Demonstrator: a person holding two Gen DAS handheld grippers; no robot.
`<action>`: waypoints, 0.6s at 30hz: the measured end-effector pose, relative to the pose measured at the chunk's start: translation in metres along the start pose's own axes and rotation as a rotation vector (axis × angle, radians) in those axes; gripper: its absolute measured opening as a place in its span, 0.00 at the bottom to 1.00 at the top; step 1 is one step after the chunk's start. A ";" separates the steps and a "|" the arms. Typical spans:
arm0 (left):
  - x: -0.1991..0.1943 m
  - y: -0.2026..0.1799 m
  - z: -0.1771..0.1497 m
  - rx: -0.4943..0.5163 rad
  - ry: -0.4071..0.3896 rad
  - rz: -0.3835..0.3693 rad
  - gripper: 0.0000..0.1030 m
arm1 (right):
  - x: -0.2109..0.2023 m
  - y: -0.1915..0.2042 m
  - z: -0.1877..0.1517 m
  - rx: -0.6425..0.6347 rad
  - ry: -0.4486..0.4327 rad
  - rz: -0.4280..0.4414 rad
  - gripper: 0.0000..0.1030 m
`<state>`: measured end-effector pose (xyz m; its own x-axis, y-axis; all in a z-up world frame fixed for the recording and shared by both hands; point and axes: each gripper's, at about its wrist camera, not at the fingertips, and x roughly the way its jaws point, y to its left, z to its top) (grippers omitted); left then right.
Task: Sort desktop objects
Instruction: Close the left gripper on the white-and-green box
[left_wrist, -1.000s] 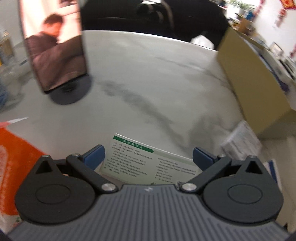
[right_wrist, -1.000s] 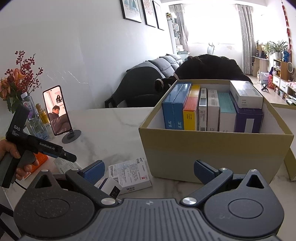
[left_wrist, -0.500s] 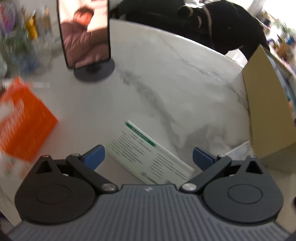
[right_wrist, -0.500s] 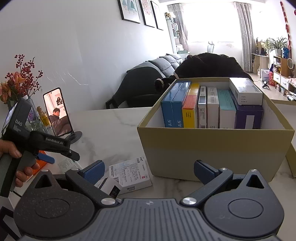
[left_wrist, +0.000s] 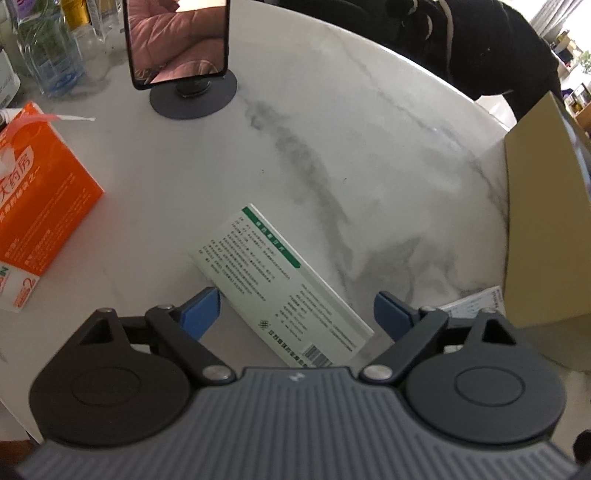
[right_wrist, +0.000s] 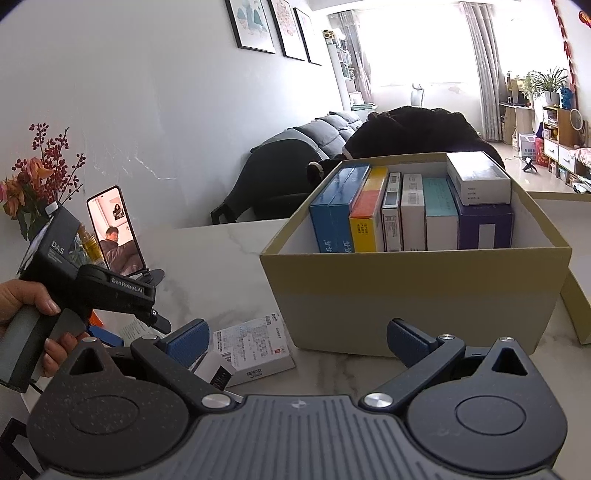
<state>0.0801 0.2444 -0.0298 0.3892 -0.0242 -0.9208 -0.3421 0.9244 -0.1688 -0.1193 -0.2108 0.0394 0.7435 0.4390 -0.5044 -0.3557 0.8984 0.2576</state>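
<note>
Our white marble table (left_wrist: 369, 122) fills the view, sofa and bright window behind. Our left gripper (left_wrist: 295, 310) points steeply down with its jaws closing, and the green-and-white medicine box (left_wrist: 280, 288) lies flat and slantwise between the blue pads (left_wrist: 201, 312); the left pad sits at its edge, the right pad stands clear, so nothing is clamped. A second ago the jaws stood wider and the box lay more squarely across them. Beyond it we see the orange carton (left_wrist: 40, 199), the phone on its stand (left_wrist: 177, 40) and the cardboard box (right_wrist: 413, 291). Our right gripper (right_wrist: 295, 339) hangs open and empty before that box, over the white medicine box (right_wrist: 251, 347)
</note>
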 end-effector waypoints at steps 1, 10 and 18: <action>0.002 -0.001 0.001 0.004 0.001 0.003 0.86 | 0.000 -0.001 0.000 0.002 0.001 0.000 1.00; 0.009 -0.018 0.003 0.095 -0.020 -0.010 0.79 | 0.002 -0.010 -0.002 0.023 0.005 -0.010 1.00; 0.013 -0.036 -0.003 0.214 -0.044 -0.024 0.67 | 0.005 -0.014 -0.003 0.033 0.015 -0.018 1.00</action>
<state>0.0947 0.2099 -0.0363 0.4341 -0.0350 -0.9002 -0.1443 0.9836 -0.1079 -0.1122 -0.2211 0.0309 0.7408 0.4233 -0.5216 -0.3234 0.9053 0.2755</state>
